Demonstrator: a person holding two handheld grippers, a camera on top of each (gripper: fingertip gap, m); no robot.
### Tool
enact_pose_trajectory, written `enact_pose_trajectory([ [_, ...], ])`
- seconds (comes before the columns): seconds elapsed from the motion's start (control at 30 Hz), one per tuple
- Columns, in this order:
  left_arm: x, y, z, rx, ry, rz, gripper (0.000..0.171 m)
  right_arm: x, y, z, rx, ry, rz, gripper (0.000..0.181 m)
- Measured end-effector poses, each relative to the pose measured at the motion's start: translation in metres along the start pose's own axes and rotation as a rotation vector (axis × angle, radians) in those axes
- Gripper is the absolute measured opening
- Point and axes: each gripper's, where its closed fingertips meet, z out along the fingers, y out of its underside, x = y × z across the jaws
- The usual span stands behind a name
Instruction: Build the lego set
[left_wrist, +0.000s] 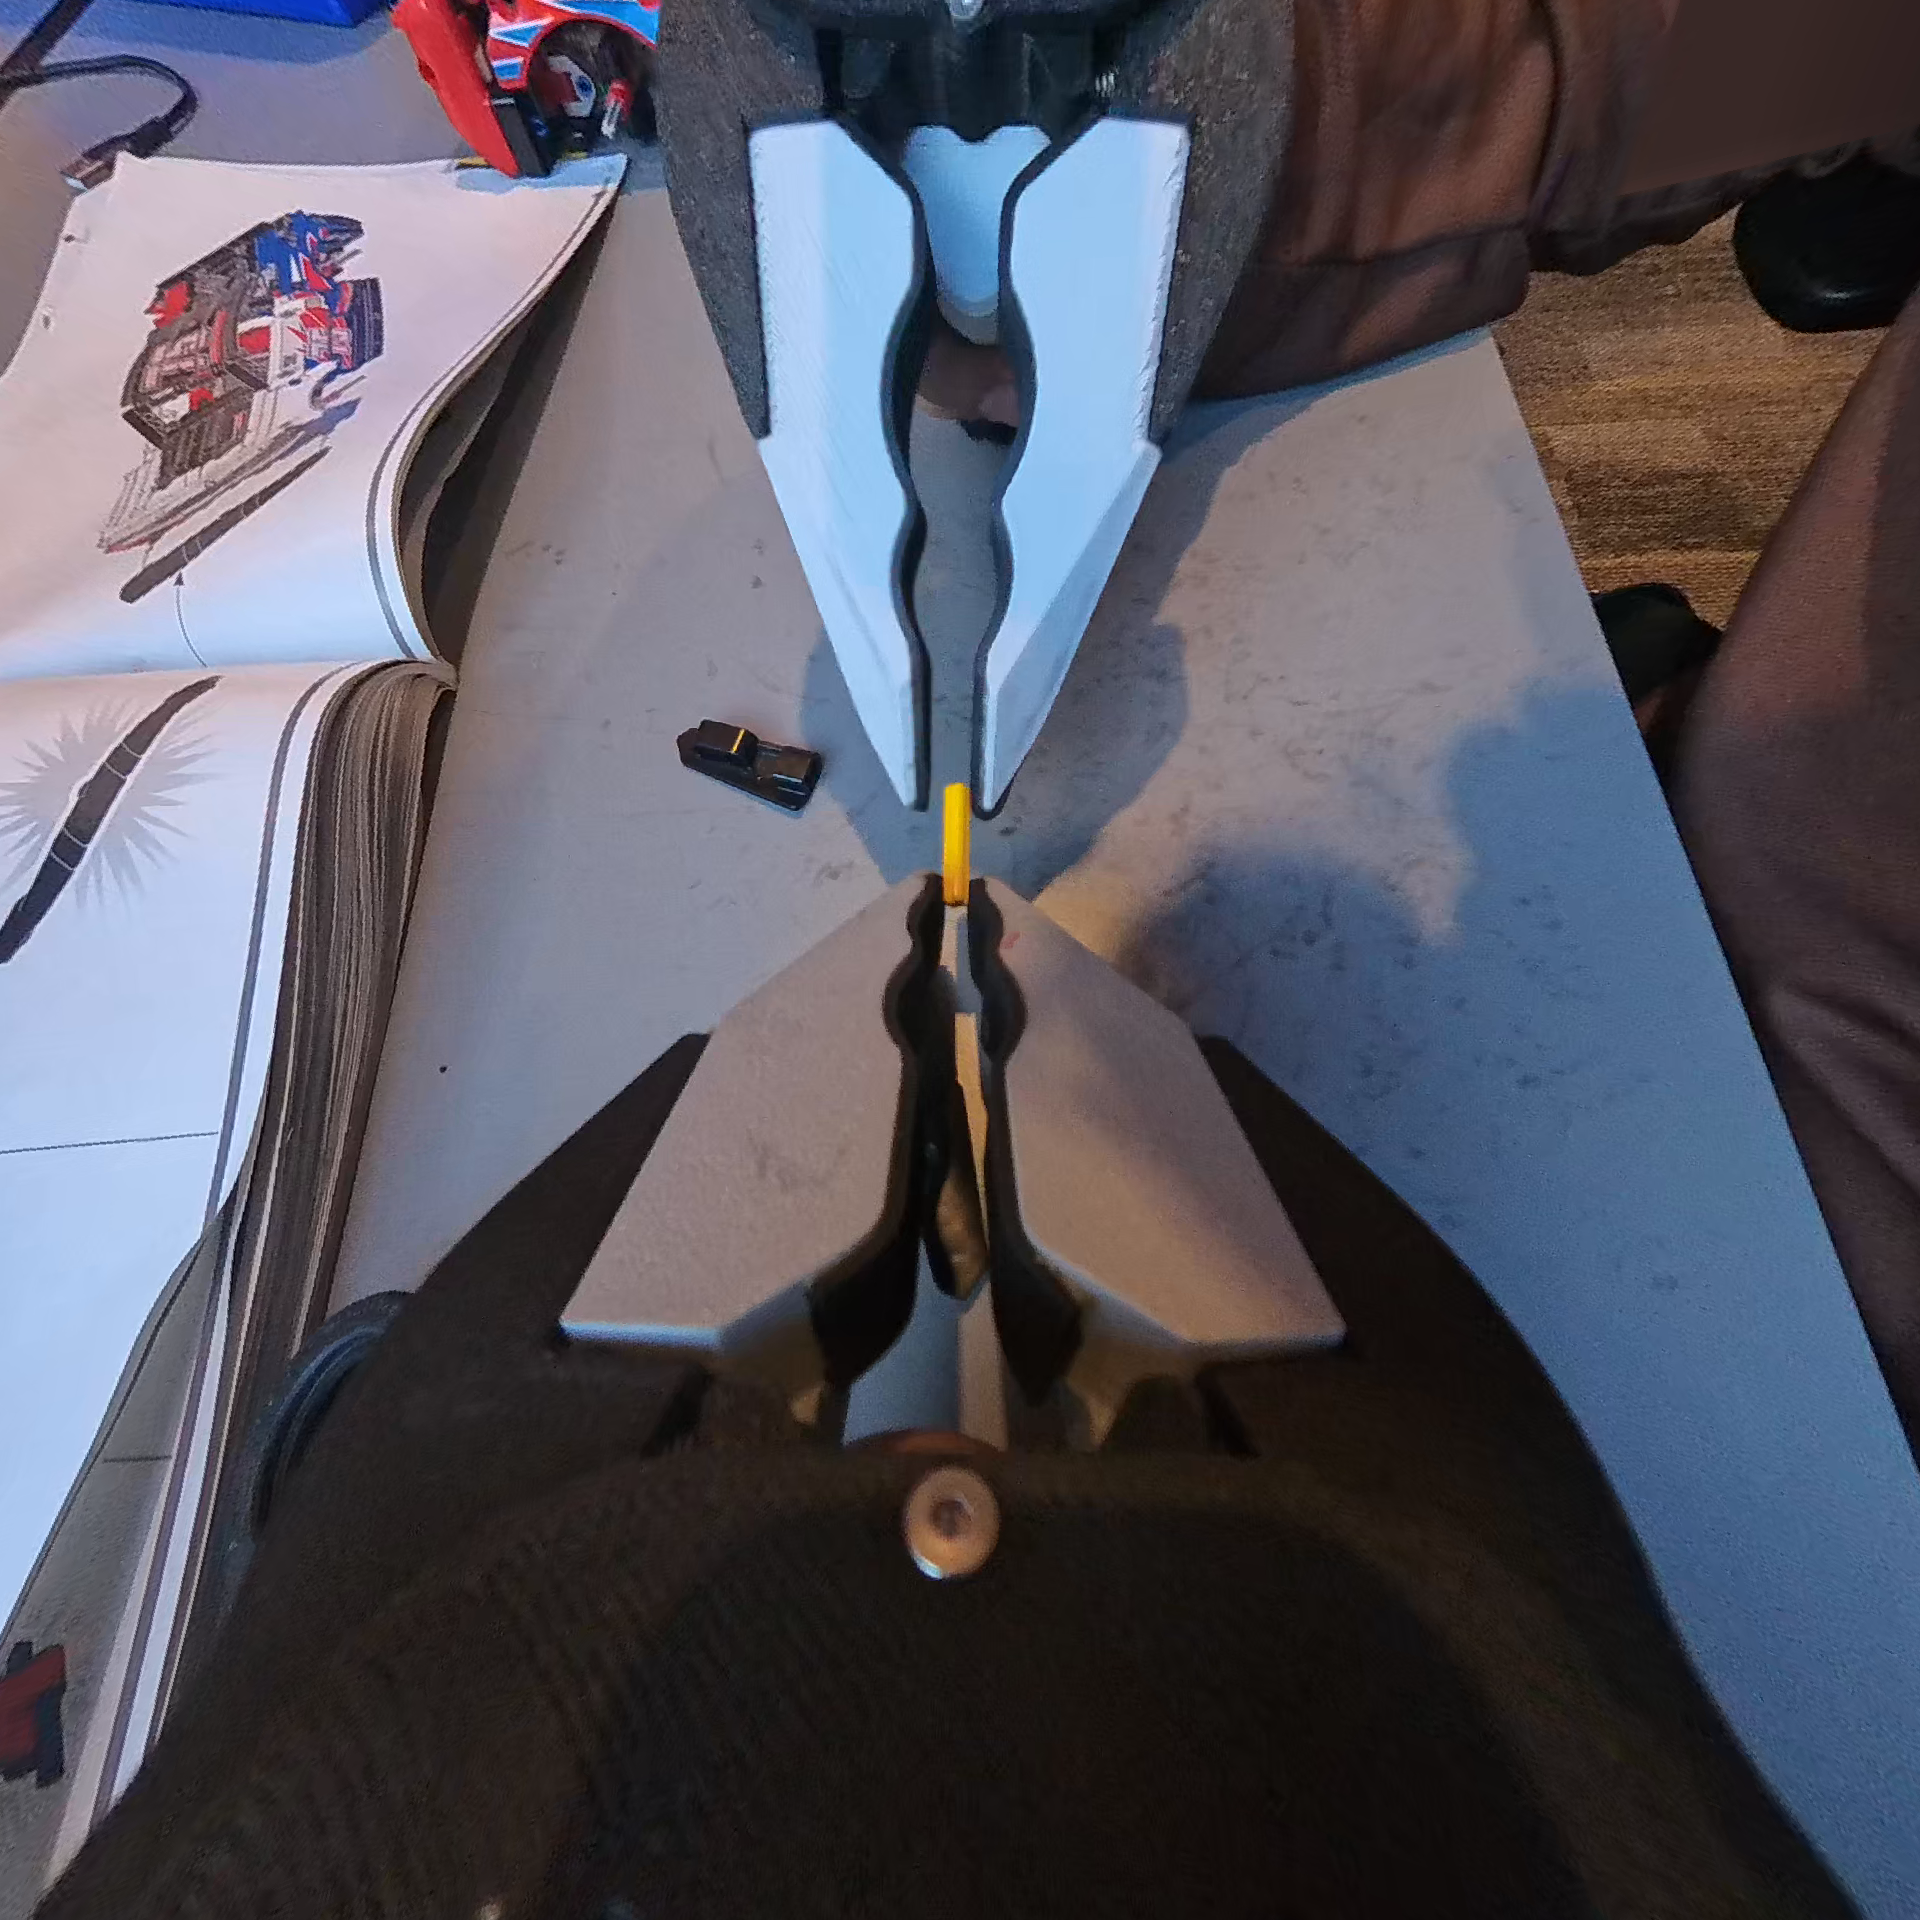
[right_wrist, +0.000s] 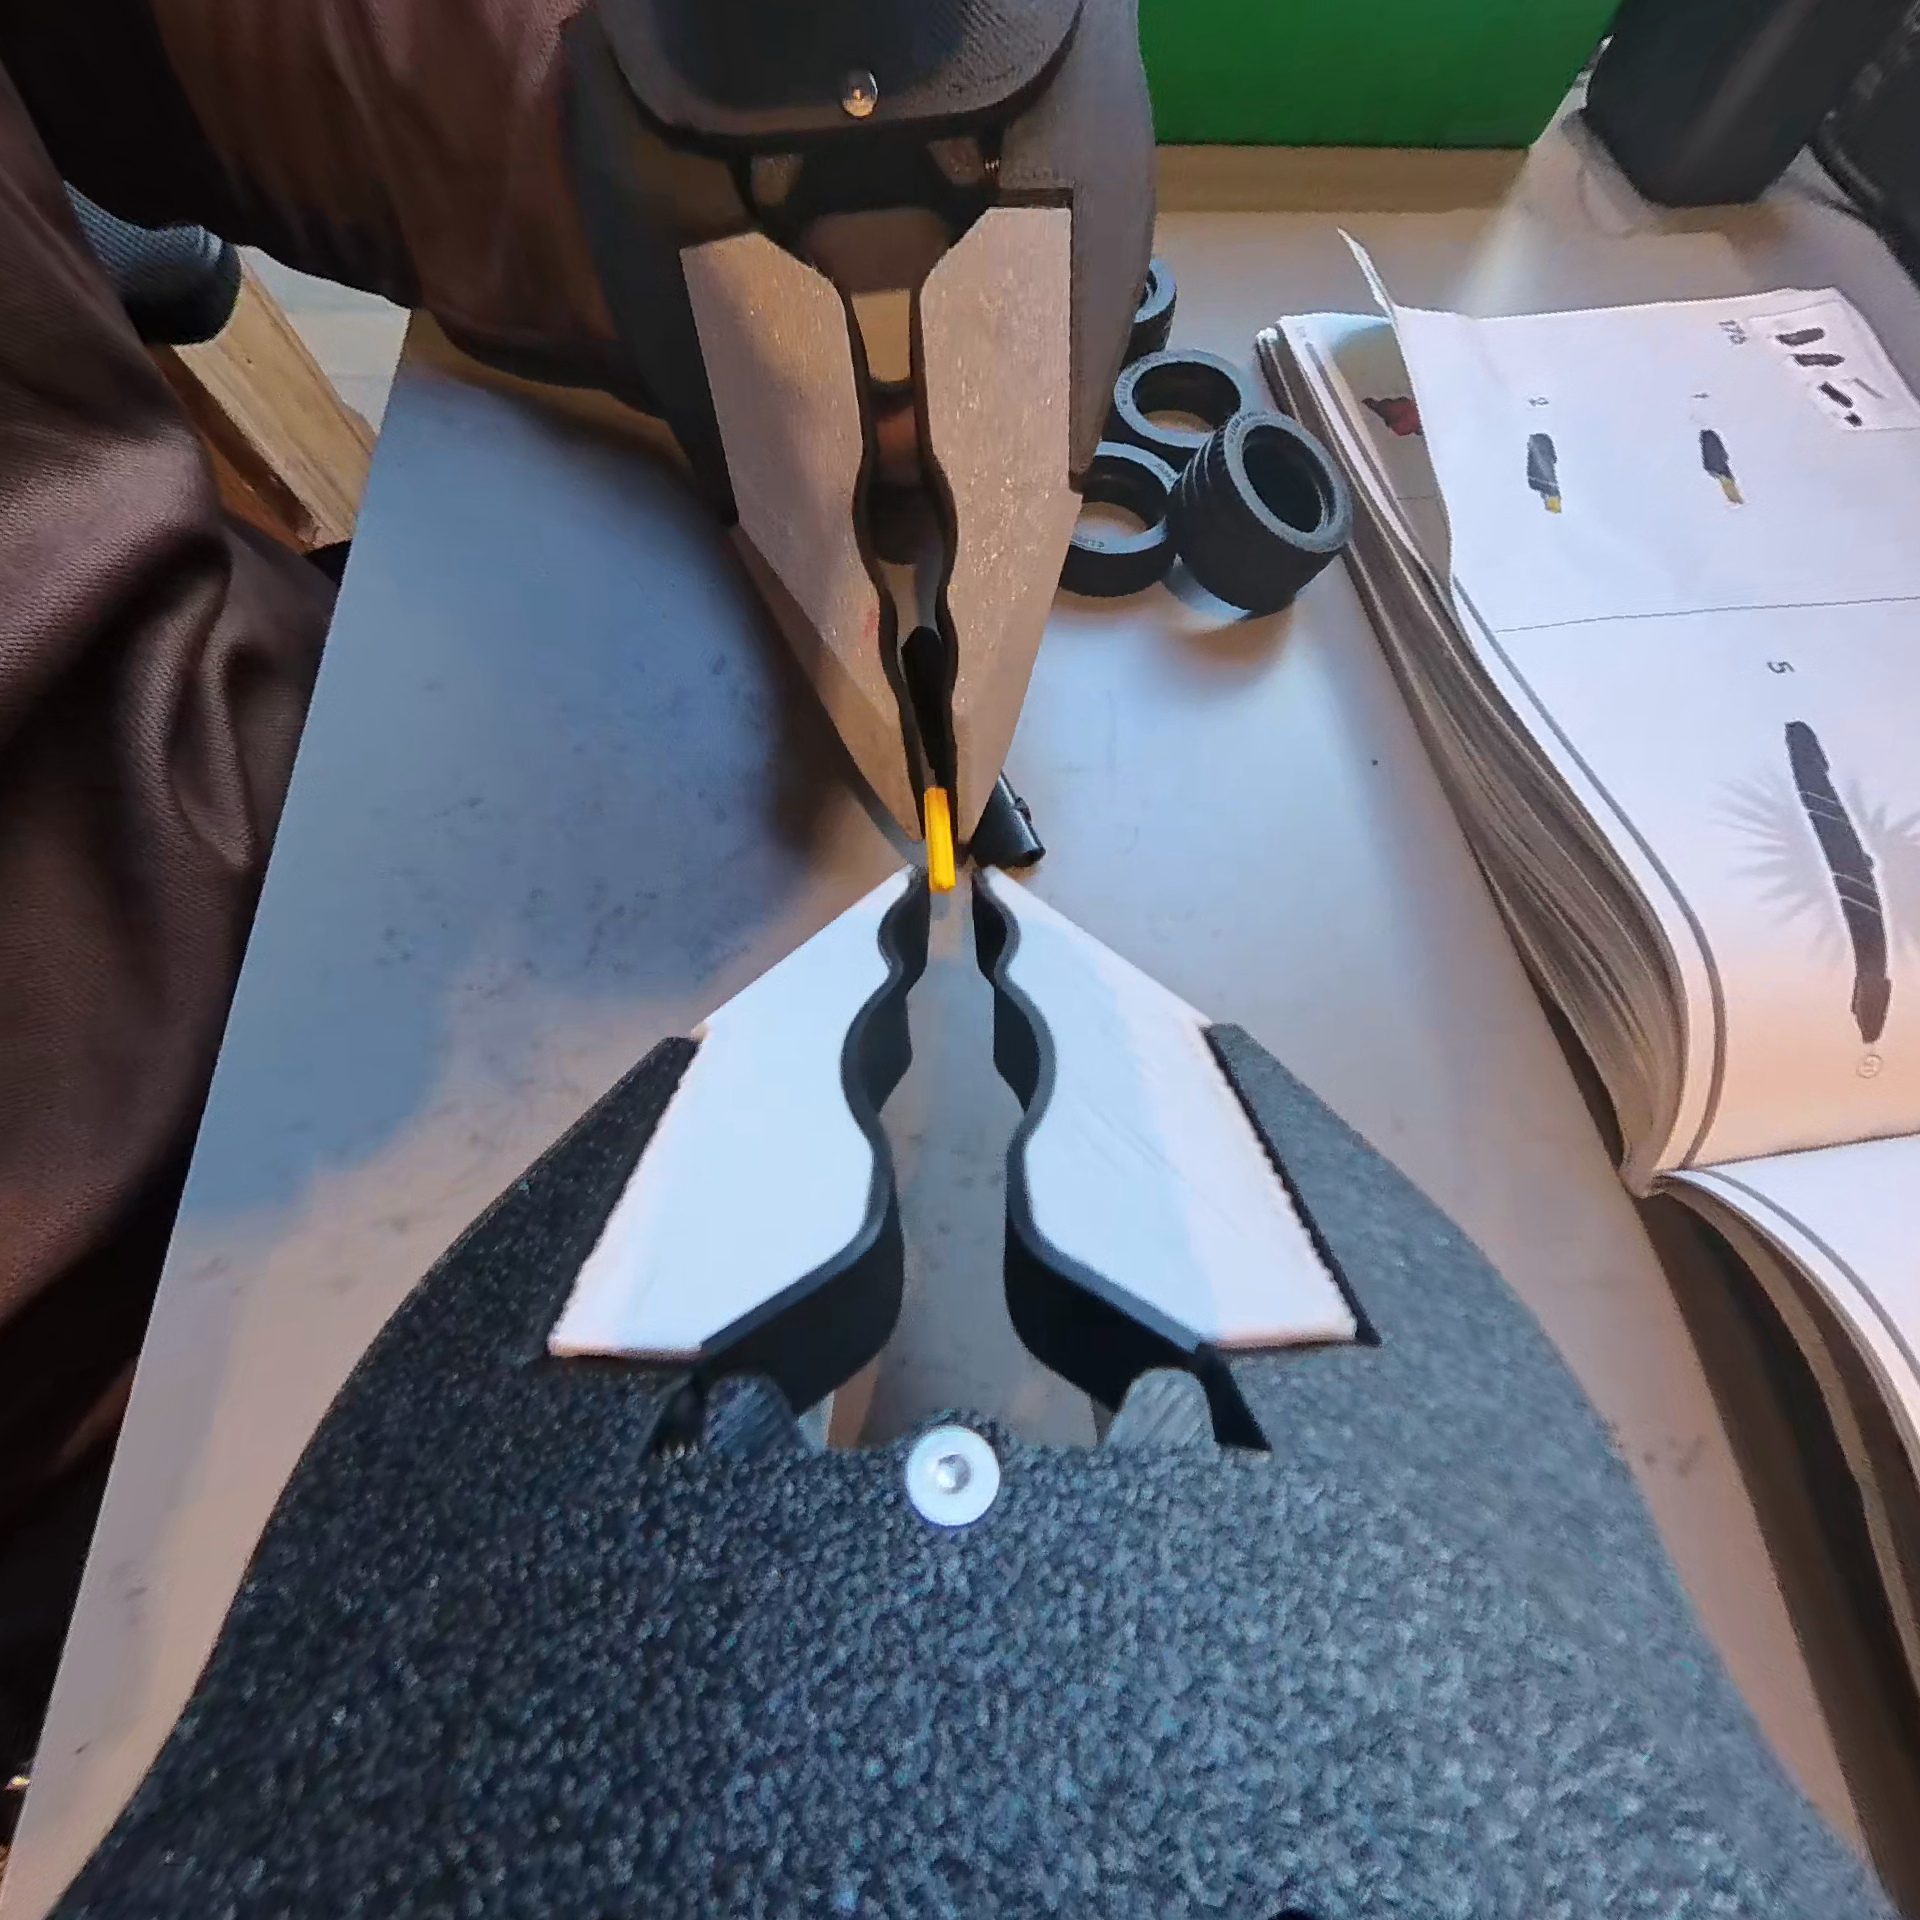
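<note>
Lego pin (left_wrist: 955, 840), yellow, pinched by the left gripper (left_wrist: 954, 891).
Right gripper (left_wrist: 951, 802) at 12 o'clock — fingers slightly spread, tips just beside the pin; black piece (left_wrist: 750, 764) at 10 o'clock.

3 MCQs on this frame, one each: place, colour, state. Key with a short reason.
1. The loose black piece lies:
A. on the manual
B. on the table
C. inside a tyre

2. The pin sticking out of the left gripper is:
A. yellow
B. green
C. white

3. The right gripper is:
A. shut on the pin
B. shut on a tyre
C. slightly open, gripping nothing

Key: B, it rests on bare tabletop beside the fingertips; A, clearly yellow in both views; C, a gap shows between its tips.
</note>
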Motion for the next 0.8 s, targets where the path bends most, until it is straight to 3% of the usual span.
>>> enact_pose_trajectory([
  [0.57,-0.003,0.002,0.0,-0.011,0.005,-0.072,0.001,0.005,0.005,0.006,-0.045,0.049,-0.029,0.003],
  [0.67,-0.011,0.009,-0.006,-0.041,-0.035,-0.107,0.021,0.014,0.014,0.005,-0.08,0.078,0.006,0.003],
  [0.8,-0.015,0.024,-0.01,-0.12,-0.064,-0.14,0.029,0.018,0.021,0.006,-0.116,0.085,0.041,0.003],
])
